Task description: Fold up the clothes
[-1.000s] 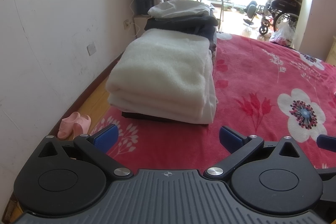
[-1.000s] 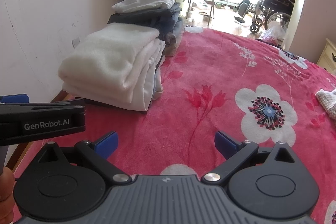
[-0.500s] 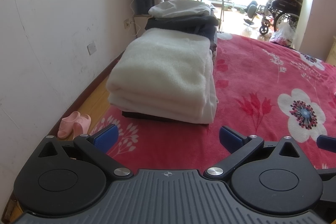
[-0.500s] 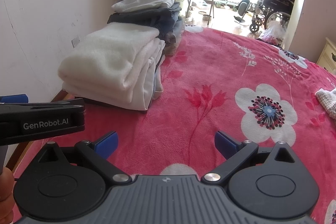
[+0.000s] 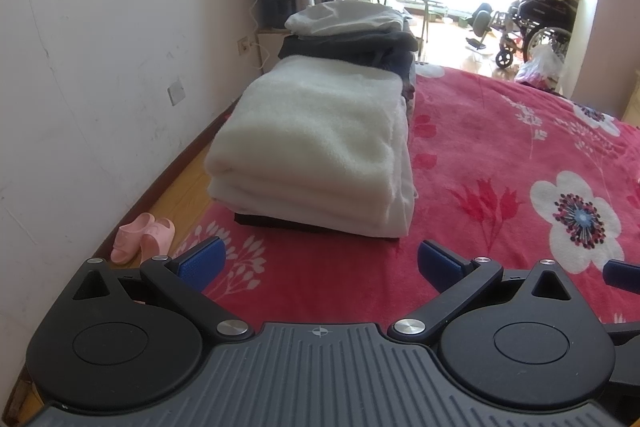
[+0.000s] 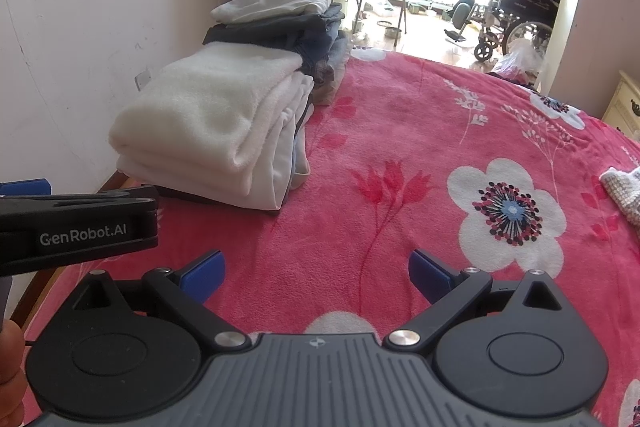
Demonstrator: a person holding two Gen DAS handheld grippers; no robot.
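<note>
Two pink plastic slippers point(image 5: 142, 237) are sitting on the wooden floor by the wall at far left. Right of them, a folded cream fleece blanket point(image 5: 316, 143) is lying on the red floral bedspread point(image 5: 500, 163), with a stack of folded grey and dark clothes point(image 5: 352, 35) just behind it. The left gripper point(image 5: 318, 261) is hovering over the bedspread, jaws spread and empty. The right gripper point(image 6: 316, 269) is doing likewise, wide apart, gripping nothing. A knitted whitish cloth point(image 6: 624, 189) is lying at the far right edge.
</note>
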